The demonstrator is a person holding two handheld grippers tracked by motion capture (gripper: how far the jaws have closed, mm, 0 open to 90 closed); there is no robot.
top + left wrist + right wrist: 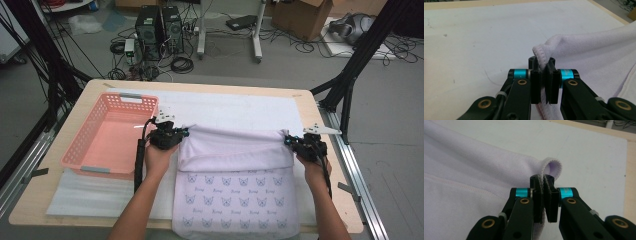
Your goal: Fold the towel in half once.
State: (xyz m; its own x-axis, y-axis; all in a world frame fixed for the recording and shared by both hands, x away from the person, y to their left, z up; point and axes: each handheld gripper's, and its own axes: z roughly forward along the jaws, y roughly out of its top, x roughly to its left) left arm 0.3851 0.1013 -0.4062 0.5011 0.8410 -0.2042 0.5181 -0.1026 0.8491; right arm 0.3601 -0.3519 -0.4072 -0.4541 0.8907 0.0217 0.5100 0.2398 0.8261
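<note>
A pale lilac towel (235, 192) printed with small blue butterfly-like motifs lies on the white mat, its far part folded back toward the person. My left gripper (171, 134) is shut on the towel's far left corner (541, 53), whose stitched hem curls up out of the jaws. At the far right corner (551, 168) my right gripper (302, 142) is shut on the hem in the same way. Both corners are held just above the mat, and the fold (235, 145) stretches between them.
A pink plastic basket (82, 145) stands left of the towel, close to my left gripper. The white mat (240, 107) covers the wooden table (305, 97). Black frame poles rise at both table sides; computers and cables sit on the floor beyond.
</note>
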